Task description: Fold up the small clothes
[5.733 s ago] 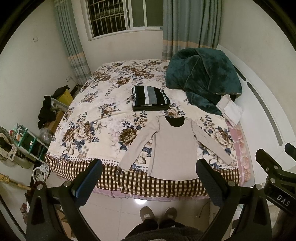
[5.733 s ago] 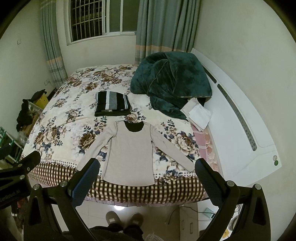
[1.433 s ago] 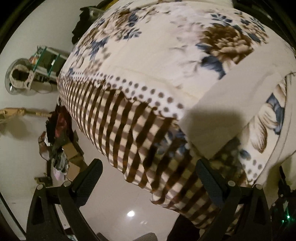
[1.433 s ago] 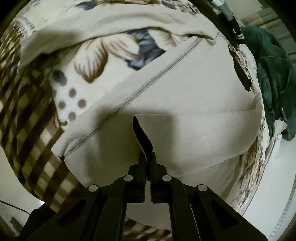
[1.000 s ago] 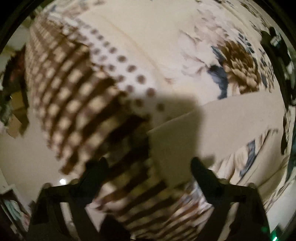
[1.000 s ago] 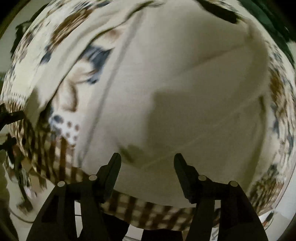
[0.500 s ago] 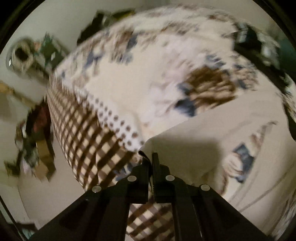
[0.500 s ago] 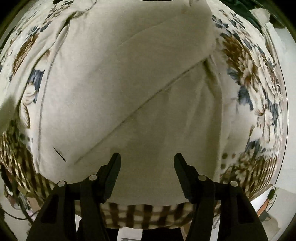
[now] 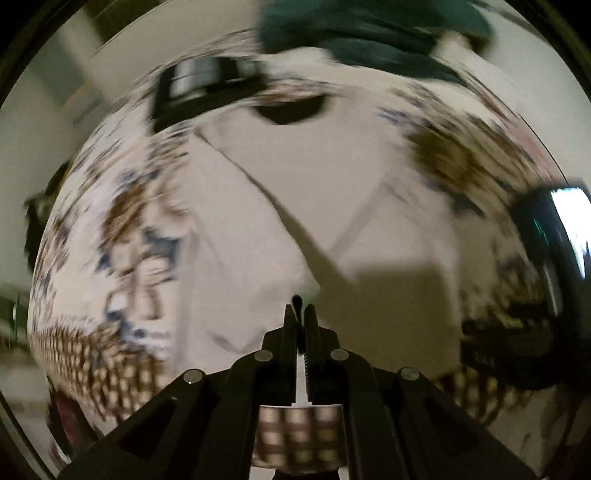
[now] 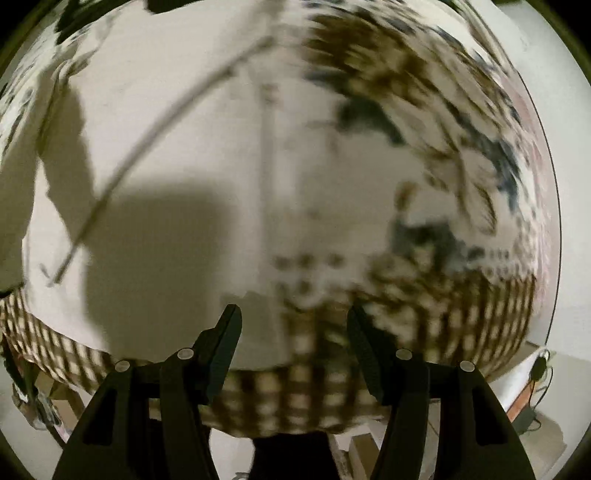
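- Both views are smeared by motion blur; the flower print of the bedspread (image 9: 122, 236) reads only as brown and blue streaks, and its checked border (image 10: 461, 314) is soft at the edges.
- In the left wrist view a dark, glossy object (image 9: 554, 266) at the right edge is cut off by the frame; what it is cannot be told for sure.
- The striped folded garment (image 9: 207, 88) and the dark green blanket (image 9: 369, 29) at the top of the left view are blurred to blocks of colour; their outlines are not clear.
- The beige long-sleeved top (image 9: 295, 177) lies flat on the bedspread; its dark neckline (image 9: 291, 109) points away from the camera toward the striped garment, so its long axis runs from the near checked edge to the far side of the bed.
- A sleeve lies folded slantwise across the body of the top; its edge shows as a diagonal line in both views; the hem end is near the checked border in the right wrist view (image 10: 155, 177).
- The left gripper (image 9: 300, 314) has its jaws pressed together on a pinch of the top's beige cloth, lifted off the bed; exactly which part of the top this is cannot be made out.
- The right gripper (image 10: 293, 317) has its jaws set wide apart with nothing between them; it hovers over the right side edge of the top, where cloth meets checked border.
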The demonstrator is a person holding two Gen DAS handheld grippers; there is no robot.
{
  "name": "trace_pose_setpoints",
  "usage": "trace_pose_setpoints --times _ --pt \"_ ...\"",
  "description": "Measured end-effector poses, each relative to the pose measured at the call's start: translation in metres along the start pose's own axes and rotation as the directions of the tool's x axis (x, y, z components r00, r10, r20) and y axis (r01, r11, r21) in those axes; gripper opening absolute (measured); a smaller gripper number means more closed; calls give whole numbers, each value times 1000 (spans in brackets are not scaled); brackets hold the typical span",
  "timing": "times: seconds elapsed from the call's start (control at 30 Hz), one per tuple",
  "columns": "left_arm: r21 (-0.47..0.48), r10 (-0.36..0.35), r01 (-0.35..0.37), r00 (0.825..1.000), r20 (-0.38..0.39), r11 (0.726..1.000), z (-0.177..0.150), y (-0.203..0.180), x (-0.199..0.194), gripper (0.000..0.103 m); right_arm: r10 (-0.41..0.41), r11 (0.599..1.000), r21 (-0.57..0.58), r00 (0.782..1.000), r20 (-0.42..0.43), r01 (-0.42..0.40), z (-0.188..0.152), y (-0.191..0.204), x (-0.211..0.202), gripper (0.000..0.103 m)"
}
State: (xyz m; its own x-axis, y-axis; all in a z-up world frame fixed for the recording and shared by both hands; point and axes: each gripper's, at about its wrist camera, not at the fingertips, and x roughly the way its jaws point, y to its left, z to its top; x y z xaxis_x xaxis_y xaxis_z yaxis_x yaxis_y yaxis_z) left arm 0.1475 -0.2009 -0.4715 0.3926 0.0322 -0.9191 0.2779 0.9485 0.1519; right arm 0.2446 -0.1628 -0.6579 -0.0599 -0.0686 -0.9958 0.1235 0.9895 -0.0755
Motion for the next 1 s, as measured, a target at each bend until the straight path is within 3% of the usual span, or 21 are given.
trace_pose_setpoints --times 0.23,0.4,0.43,0.47,0.53,0.57,0.67,0.8,0.9,1.0 --pt "160 -30 39 998 -57 986 -12 -63 25 2 -4 999 51 999 -34 6 -39 -97 11 62" --pt "81 -66 77 990 -124 994 -11 -59 38 8 45 997 64 998 -39 -42 -65 -121 14 62" --pt "51 -62 69 990 -128 996 -11 -52 37 10 60 996 68 997 -37 -58 -58 -127 12 62" --pt "19 -60 63 990 -126 998 -11 -42 35 21 80 994 73 996 -35 -77 -59 -131 11 62" --pt "-63 -57 49 991 -125 997 -13 -17 31 56 133 988 85 991 -30 -130 -65 -135 7 62" --pt "-104 -49 36 991 -127 994 -14 -3 30 83 166 983 88 986 -23 -164 -64 -137 3 62" --pt "-233 -23 -11 990 -141 972 -29 48 35 87 239 968 80 971 -1 -238 -60 -142 -10 62" --pt "-299 74 -142 971 -229 944 -55 105 65 87 338 941 32 941 -1 -337 -50 -120 -15 62" --pt "-357 99 -198 956 -278 913 -72 145 86 87 315 947 -59 949 -19 -315 -37 -98 -2 62" --pt "-394 95 -208 953 -286 895 -79 175 98 87 200 966 -149 977 -79 -210 -40 -77 21 62"
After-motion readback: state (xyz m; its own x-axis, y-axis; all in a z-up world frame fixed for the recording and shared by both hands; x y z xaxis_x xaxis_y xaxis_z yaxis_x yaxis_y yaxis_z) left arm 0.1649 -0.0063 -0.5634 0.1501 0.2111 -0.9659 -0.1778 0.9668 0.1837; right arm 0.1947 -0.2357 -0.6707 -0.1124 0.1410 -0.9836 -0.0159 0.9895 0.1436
